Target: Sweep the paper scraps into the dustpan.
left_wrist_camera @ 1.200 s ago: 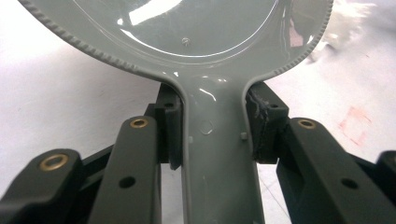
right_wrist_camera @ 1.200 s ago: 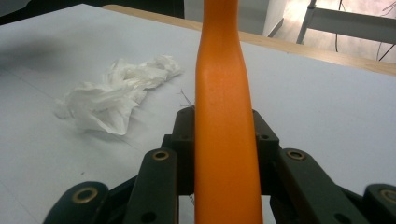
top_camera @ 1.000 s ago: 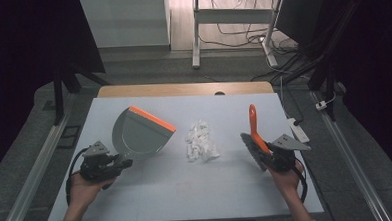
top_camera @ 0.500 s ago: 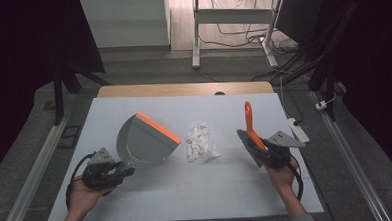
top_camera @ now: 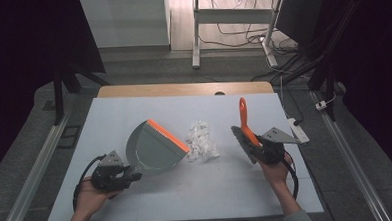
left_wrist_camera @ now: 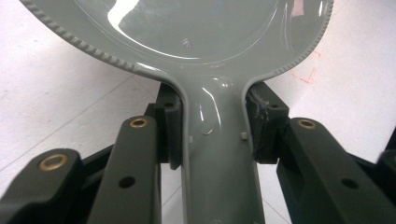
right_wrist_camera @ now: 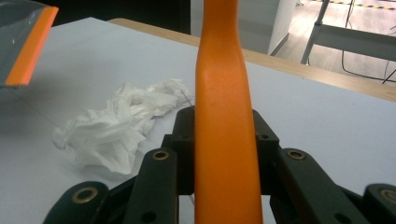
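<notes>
Since a second ago, the grey dustpan point(top_camera: 153, 150) sits nearer the crumpled tissue point(top_camera: 201, 142), its orange lip point(top_camera: 168, 135) now just beside the paper; the brush point(top_camera: 245, 133) has shifted a little left and stands more upright.

Left tongs point(top_camera: 128, 174) are clenched on the dustpan's handle. From the left gripper view I see both pads point(left_wrist_camera: 170, 128) pressed flat against the grey handle point(left_wrist_camera: 219, 154), with the ribbed rim of the pan spreading out above them. Pan lies low over the white table point(top_camera: 134, 113), left of centre, mouth facing the tissue.

Right tongs point(top_camera: 259, 148) are clenched on the brush. In the right gripper view the orange handle point(right_wrist_camera: 226, 140) runs straight up between the two black jaws, gripped on both sides. On the high view the handle points up and away from me, and the dark bristle head point(top_camera: 243, 143) hangs tilted toward the tissue, near it but apart.

Tissue wad point(right_wrist_camera: 119, 123) rests on the table between pan and brush, roughly mid-table. Whether the pan's lip touches the paper I cannot tell.
</notes>
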A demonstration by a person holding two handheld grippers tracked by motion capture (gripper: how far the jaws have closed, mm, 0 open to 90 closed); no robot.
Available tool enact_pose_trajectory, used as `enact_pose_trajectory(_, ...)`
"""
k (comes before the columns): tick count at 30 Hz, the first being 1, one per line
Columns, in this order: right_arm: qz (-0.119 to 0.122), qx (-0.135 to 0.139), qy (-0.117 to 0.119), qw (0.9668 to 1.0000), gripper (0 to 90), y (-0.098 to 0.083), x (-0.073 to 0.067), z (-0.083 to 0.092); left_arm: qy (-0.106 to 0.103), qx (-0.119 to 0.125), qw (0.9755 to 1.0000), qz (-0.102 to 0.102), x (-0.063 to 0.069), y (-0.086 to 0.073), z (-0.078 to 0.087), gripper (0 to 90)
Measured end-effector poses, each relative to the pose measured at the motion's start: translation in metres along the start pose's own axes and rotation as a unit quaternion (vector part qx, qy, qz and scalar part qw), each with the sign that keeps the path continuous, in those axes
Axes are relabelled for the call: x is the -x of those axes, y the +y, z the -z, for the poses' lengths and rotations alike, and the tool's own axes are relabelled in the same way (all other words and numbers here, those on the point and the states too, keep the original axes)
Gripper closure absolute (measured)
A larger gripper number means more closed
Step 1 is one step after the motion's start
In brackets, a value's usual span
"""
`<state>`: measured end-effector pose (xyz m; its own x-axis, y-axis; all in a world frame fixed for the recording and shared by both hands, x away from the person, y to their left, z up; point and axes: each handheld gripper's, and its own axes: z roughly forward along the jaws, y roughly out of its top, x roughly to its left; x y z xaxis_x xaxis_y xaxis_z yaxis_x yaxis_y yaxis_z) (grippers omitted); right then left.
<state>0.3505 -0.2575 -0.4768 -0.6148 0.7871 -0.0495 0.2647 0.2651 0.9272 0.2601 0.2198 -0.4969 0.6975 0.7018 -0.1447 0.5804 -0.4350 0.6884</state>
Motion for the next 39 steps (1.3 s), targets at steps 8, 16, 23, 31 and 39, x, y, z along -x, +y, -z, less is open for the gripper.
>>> enact_pose_trajectory(8,0.008,-0.002,0.002,1.0000,70.2,0.005,-0.007,-0.009,-0.023,-0.036,0.9990,-0.012,0.001,0.001,-0.006,61.4)
enact_pose_trajectory(16,0.016,-0.011,0.009,0.9998,70.2,0.009,-0.009,-0.020,-0.043,-0.056,0.9969,-0.034,0.003,0.004,-0.009,61.3)
enact_pose_trajectory(23,0.010,-0.019,0.005,0.9997,70.2,0.012,-0.012,-0.027,-0.052,-0.081,0.9943,-0.046,0.007,0.004,-0.016,61.3)
enact_pose_trajectory(31,0.011,-0.026,0.001,0.9996,70.2,0.022,-0.015,-0.043,-0.065,-0.091,0.9926,-0.048,0.005,0.007,-0.022,61.3)
enact_pose_trajectory(39,0.016,-0.047,0.002,0.9988,70.2,0.027,-0.018,-0.069,-0.083,-0.089,0.9915,-0.047,0.002,0.007,-0.022,61.3)
